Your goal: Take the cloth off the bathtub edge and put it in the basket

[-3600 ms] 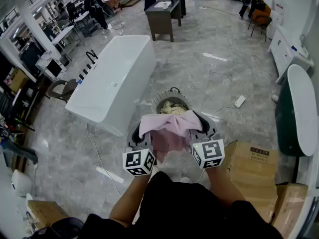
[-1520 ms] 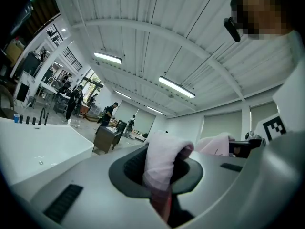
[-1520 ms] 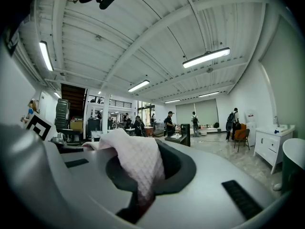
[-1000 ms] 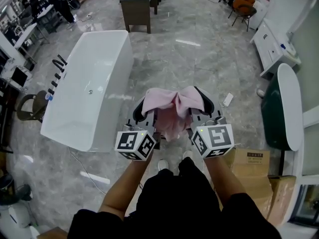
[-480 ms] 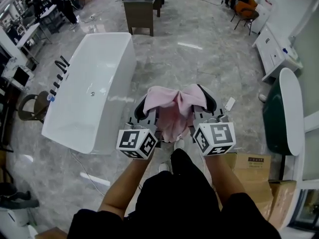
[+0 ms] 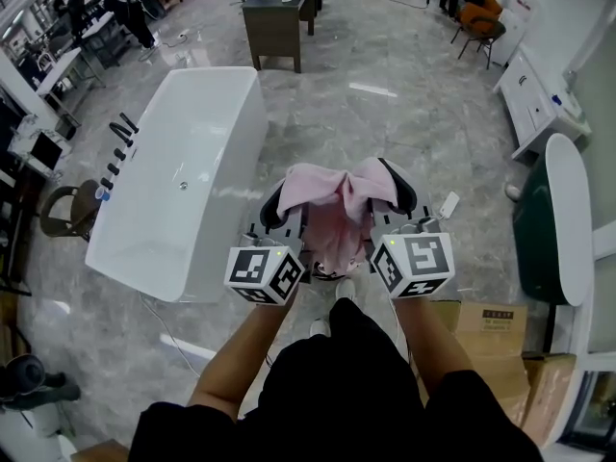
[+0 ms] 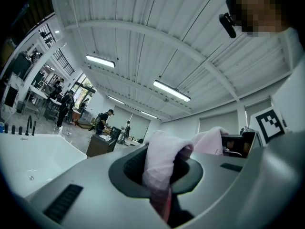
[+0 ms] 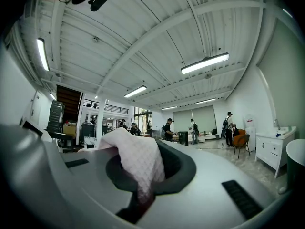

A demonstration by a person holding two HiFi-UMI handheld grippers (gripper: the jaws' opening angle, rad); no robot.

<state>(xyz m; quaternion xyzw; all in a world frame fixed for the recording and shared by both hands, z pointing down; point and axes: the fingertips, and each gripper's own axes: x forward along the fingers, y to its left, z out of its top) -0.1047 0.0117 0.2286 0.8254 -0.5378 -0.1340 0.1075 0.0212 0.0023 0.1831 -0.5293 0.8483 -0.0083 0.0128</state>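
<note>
Both claws were clamped on the pink cloth (image 6: 332, 215) – the left claw (image 6: 281, 210) pinching one top corner, the right claw (image 6: 395, 200) the other – so it hung as a slack fold between them at about waist height, clear of the bathtub (image 6: 183, 181).

The grips looked shallow: in each gripper view only a thin bunch of fabric ran down into the shut jaws, so a tug apart could probably pull a corner free. The bigger risk seemed to be the drop itself. No basket showed in any view; the hanging cloth covered whatever lay straight below, and only the person's shoes (image 6: 342, 287) peeked out under it. A release made blind – or with one claw letting go ahead of the other – might well swing the cloth aside onto the floor.

That floor (image 6: 404, 123) was glossy grey marble. Cardboard boxes (image 6: 486, 320) sat close at the right, a power strip (image 6: 448, 203) lay just beyond the claws, and a dark green tub (image 6: 539, 224) stood further right. Past the white bathtub were a dark cabinet (image 6: 274, 12) and, farther off, desks and standing people.
</note>
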